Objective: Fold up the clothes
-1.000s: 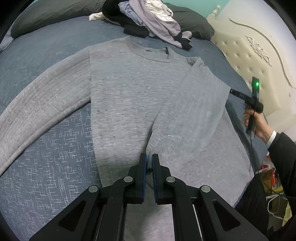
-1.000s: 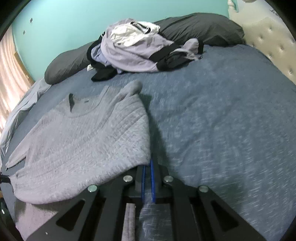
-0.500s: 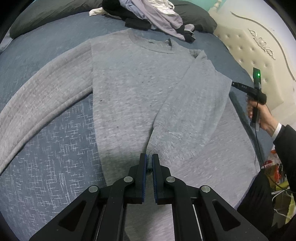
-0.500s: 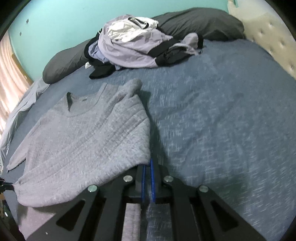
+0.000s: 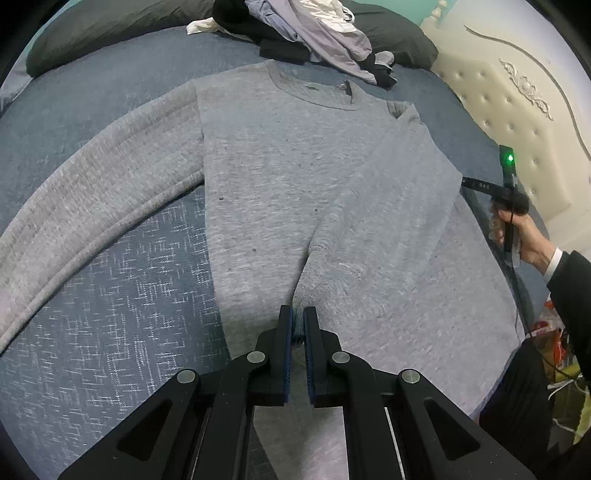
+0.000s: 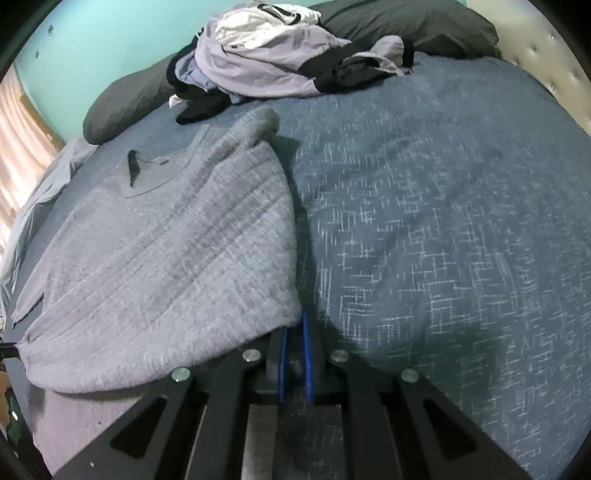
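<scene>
Nearest me, my left gripper [image 5: 297, 325] is clenched on the cuff [image 5: 300, 314] of the grey sweater's [image 5: 266, 177] folded-in sleeve. My right gripper [image 6: 294, 332] pinches that sleeve's outer fold. The sweater lies flat on the blue bed [image 5: 110, 295]. If either grip slips, I judge the sleeve sags crooked. Farther off, the clothes pile [image 6: 273, 55] crowds the collar [image 5: 314, 92].

A dark pillow [image 6: 406, 26] is seen at the bed's [image 6: 443, 221] far edge, beside a cream tufted headboard [image 5: 517, 110] and teal wall [image 6: 92, 44].
</scene>
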`<state>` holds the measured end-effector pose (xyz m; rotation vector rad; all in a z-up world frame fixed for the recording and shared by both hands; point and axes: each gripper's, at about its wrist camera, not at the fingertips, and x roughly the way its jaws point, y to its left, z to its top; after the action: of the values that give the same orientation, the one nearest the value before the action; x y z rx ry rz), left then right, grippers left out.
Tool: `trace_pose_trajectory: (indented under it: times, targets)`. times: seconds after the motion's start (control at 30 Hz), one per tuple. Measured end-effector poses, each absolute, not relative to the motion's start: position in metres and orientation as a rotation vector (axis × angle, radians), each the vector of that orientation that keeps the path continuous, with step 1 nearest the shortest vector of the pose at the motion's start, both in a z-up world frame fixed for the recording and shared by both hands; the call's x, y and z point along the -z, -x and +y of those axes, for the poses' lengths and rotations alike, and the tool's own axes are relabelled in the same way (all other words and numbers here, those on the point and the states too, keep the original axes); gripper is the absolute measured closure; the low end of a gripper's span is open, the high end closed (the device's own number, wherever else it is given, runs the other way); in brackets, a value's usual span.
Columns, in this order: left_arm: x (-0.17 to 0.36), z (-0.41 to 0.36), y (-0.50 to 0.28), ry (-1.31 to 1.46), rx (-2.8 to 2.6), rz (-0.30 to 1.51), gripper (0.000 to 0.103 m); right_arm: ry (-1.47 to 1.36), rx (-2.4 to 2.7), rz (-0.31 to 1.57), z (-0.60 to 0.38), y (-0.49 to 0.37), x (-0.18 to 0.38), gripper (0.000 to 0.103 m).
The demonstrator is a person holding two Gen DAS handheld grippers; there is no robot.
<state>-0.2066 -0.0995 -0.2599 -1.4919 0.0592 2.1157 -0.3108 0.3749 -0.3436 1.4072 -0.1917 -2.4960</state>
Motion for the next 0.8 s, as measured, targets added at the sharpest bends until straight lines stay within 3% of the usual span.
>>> trace_pose_trajectory:
  times: [0.3,0.8]
  targets:
    - [0.271,-0.120,0.208,1.533,-2.142,0.068,0.099,-1.376,2.500,-0.230,0.377,0.313,0.346,0.096]
    - [0.274,-0.128,0.209,1.527,-2.103,-0.085,0.099,-1.367,2.487,-0.242,0.379,0.308,0.343,0.096]
